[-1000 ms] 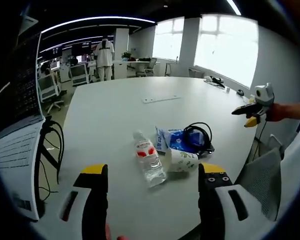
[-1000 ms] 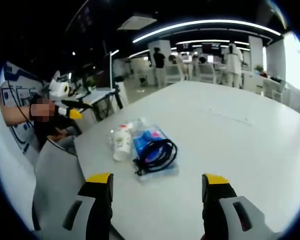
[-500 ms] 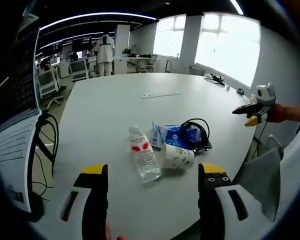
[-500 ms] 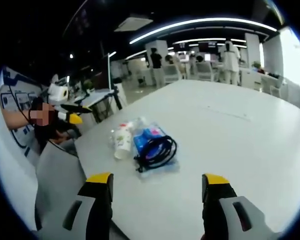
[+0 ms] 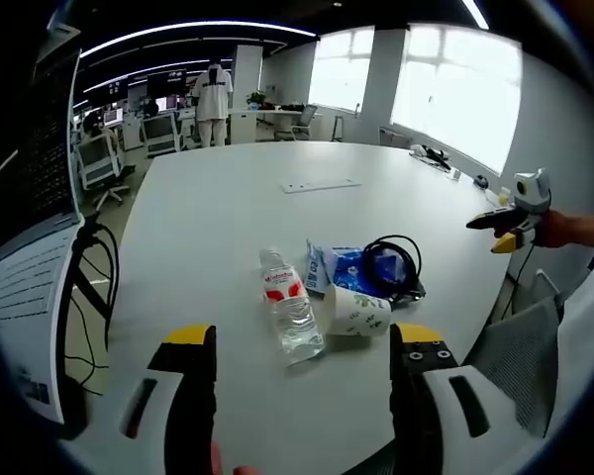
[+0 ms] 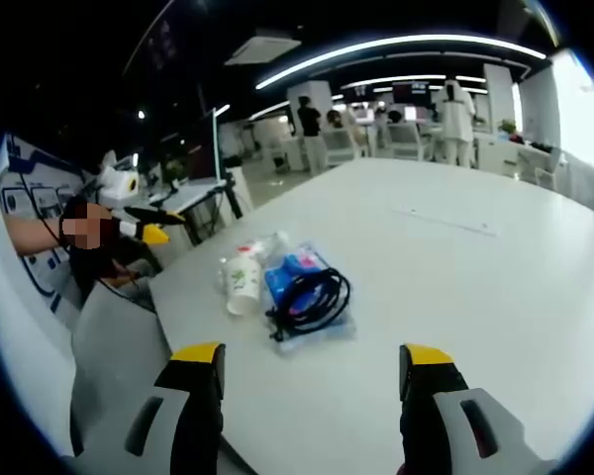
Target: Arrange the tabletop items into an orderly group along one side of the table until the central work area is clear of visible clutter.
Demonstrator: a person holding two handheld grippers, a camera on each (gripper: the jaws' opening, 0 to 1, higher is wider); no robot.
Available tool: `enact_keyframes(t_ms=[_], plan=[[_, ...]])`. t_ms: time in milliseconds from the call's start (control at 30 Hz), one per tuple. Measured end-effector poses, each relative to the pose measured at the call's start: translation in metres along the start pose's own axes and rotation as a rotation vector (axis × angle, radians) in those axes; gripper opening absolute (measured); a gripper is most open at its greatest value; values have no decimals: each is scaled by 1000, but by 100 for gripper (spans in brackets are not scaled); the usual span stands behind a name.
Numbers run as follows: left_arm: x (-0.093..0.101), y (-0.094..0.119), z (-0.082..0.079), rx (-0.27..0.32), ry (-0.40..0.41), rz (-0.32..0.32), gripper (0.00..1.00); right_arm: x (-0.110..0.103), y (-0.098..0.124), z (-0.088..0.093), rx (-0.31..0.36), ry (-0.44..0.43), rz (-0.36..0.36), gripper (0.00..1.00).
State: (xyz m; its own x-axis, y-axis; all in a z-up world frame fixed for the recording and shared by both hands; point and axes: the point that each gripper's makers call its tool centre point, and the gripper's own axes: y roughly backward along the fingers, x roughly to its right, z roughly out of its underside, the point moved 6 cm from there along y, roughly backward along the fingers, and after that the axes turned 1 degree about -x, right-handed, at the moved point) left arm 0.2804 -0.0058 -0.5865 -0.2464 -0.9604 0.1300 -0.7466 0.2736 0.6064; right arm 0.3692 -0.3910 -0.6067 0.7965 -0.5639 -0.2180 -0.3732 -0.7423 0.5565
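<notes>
Nothing on the table (image 5: 208, 218) has shifted; only your hands drift a little, and the cluster sits slightly higher in the left gripper view than half a second ago. Your left gripper (image 5: 302, 346) has its fingers spread wide and empty, with the water bottle (image 5: 291, 315) lying just ahead, its long axis running away from you, cap far. Beside it lie the paper cup (image 5: 358, 311), the blue packet (image 5: 348, 271) and the black cable (image 5: 394, 265). Your right gripper (image 6: 310, 368), fingers wide and empty, faces the cluster from farther off, so your left is nearer.
</notes>
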Motion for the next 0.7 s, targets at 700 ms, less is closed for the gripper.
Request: enact_keyframes(t_ms=[700], plan=[[-3, -6, 0, -19, 2, -1, 70, 3, 0, 5, -2, -13, 4, 73]])
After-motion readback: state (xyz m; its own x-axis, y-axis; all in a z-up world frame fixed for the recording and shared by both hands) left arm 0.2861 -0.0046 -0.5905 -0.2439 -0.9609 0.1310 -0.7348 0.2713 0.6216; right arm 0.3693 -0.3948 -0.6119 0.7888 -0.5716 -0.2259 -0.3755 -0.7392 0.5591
